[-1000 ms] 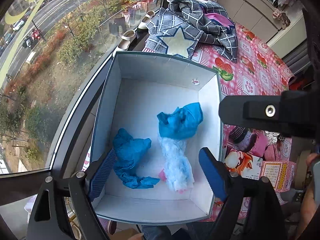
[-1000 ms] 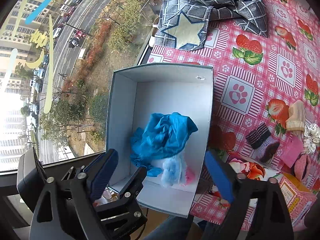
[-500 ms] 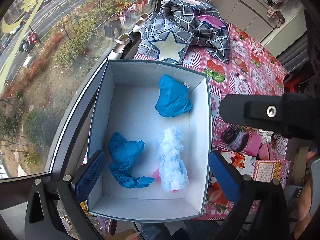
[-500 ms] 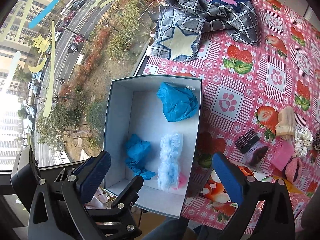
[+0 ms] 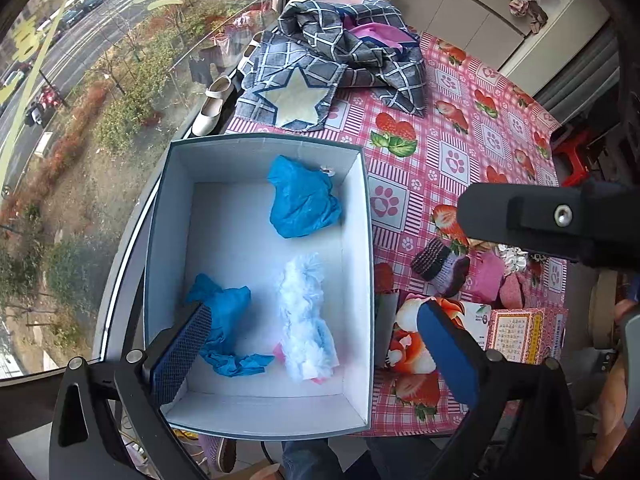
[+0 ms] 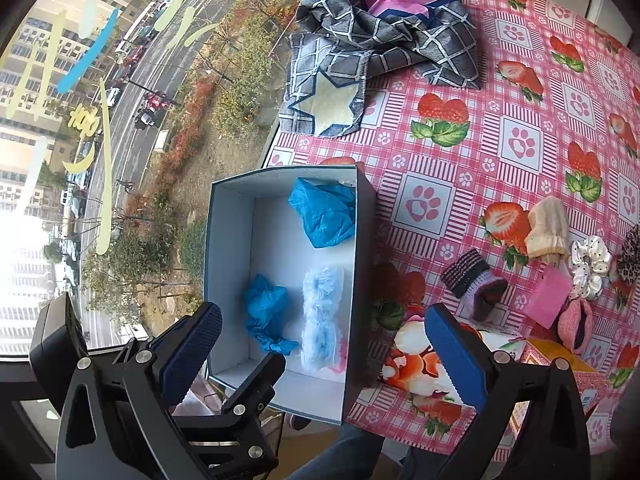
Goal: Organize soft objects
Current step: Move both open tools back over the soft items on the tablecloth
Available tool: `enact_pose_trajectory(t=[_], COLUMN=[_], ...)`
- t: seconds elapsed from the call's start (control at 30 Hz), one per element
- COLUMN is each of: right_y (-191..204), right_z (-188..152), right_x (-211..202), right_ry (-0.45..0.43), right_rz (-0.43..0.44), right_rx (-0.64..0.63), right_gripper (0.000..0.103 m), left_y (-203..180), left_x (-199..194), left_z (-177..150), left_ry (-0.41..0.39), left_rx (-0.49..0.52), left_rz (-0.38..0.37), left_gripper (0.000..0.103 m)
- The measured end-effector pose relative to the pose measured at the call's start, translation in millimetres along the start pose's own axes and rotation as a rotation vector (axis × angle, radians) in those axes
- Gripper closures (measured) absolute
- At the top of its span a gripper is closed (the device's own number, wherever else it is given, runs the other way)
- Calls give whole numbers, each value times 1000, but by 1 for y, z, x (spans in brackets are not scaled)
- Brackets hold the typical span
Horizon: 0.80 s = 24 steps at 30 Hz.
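1. The left gripper [image 5: 316, 344] hides part of the near blue cloth [image 5: 228, 320]; its jaws are wide apart and empty.
2. The box [image 5: 366, 240] lies below both grippers, holding two crumpled blue cloths and a pale fluffy one [image 5: 306, 316].
3. The right gripper [image 6: 320, 344] is spread too, holding nothing.

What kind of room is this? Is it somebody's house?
Probably a home, high up. A strawberry tablecloth covers the table beside a big window that looks down on a street, and there are cupboards behind.
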State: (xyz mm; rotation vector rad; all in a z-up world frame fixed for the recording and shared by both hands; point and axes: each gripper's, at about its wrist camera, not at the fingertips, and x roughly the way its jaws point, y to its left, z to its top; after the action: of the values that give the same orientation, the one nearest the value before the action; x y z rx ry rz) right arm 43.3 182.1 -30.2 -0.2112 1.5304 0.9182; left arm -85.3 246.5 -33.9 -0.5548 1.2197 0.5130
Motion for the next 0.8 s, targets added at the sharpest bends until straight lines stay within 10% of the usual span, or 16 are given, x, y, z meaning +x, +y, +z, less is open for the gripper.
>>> enact_pose_trajectory(t=[0.8], right_y=[-225], right_z=[-87], right_x=[-115], right_ry=[-156], right_rz=[-1], right_rx=[500], right_gripper=[1], left_y=[-149], left_x=[76], left_z=[23], left_ry=[184], left_rx=[291], left_rz=[-59], left_gripper=[0])
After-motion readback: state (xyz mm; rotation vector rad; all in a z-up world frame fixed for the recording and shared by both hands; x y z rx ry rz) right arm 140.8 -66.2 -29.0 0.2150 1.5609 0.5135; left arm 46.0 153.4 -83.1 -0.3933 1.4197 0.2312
